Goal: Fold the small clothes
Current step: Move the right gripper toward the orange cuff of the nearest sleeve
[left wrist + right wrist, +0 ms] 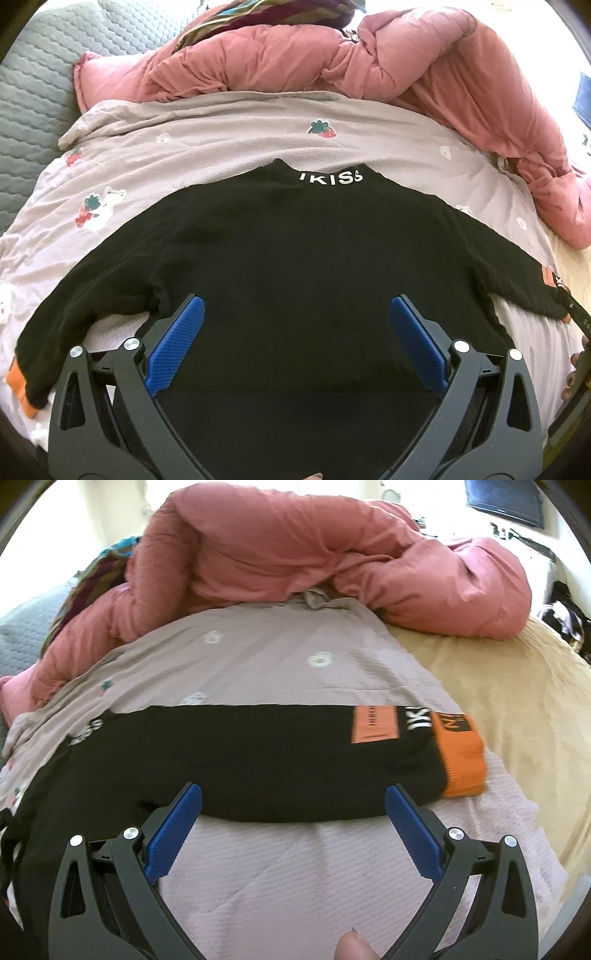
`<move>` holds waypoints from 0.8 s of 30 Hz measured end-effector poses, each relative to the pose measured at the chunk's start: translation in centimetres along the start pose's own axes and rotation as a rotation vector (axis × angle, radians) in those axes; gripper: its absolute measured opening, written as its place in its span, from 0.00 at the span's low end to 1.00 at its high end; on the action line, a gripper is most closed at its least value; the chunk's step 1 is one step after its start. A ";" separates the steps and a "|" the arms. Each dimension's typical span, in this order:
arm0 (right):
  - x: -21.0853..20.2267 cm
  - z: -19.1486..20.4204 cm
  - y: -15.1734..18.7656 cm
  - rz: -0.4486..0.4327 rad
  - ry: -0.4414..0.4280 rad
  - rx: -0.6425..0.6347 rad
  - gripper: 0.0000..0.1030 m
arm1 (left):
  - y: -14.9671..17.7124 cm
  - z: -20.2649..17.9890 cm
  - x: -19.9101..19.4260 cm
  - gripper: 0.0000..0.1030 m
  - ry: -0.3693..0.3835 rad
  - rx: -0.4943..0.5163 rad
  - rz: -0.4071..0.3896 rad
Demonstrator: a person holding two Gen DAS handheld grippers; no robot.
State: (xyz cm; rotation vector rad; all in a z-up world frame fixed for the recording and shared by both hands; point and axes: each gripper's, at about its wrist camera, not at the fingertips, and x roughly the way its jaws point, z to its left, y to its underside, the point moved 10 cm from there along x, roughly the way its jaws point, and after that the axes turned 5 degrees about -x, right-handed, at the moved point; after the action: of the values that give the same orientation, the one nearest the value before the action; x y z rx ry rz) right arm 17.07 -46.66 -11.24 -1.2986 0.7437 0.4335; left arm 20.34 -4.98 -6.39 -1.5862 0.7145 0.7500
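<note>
A small black sweater (295, 251) lies flat on the bed, collar with white letters at the far side, both sleeves spread out. Its cuffs are orange. My left gripper (295, 317) is open and empty, just above the sweater's lower body. In the right wrist view the sweater's right sleeve (258, 760) runs across, ending in an orange cuff (461, 760) with an orange patch (375, 725) beside it. My right gripper (293, 805) is open and empty, its blue fingertips (184, 808) at the sleeve's near edge.
The sweater rests on a pale lilac blanket (229, 147) with strawberry prints. A bunched pink duvet (332, 62) lies behind it. A grey quilted cover (33, 92) is at the left. A tan sheet (517, 701) lies to the right.
</note>
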 end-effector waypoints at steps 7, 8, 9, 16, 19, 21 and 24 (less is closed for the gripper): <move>0.7 -4.3 -0.7 -0.005 0.075 0.058 0.96 | -1.1 0.3 1.3 0.92 -0.013 -0.004 -0.005; 0.8 -5.1 -0.8 -0.003 0.091 0.069 0.96 | -1.3 0.2 1.4 0.92 -0.014 0.000 -0.009; 1.0 -6.1 -0.8 0.001 0.101 0.085 0.96 | -1.5 0.1 1.6 0.92 -0.013 0.008 -0.011; 2.4 -11.2 -0.2 0.047 0.164 0.159 0.96 | -2.7 -1.0 3.4 0.92 -0.010 0.042 -0.016; 3.0 -12.6 0.0 0.061 0.182 0.176 0.96 | -3.2 -1.9 4.7 0.92 -0.008 0.064 -0.013; 3.4 -13.0 -0.1 0.069 0.182 0.183 0.95 | -3.6 -2.2 5.3 0.92 -0.003 0.065 -0.016; 4.1 -13.2 -0.4 0.076 0.171 0.176 0.95 | -4.0 -2.5 6.2 0.92 0.018 0.048 -0.014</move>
State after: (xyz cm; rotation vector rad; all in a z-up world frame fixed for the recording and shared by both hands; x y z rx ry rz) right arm 16.90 -59.91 -15.00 -1.1542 0.9559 0.3119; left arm 27.49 -7.17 -8.66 -1.5540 0.7287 0.7043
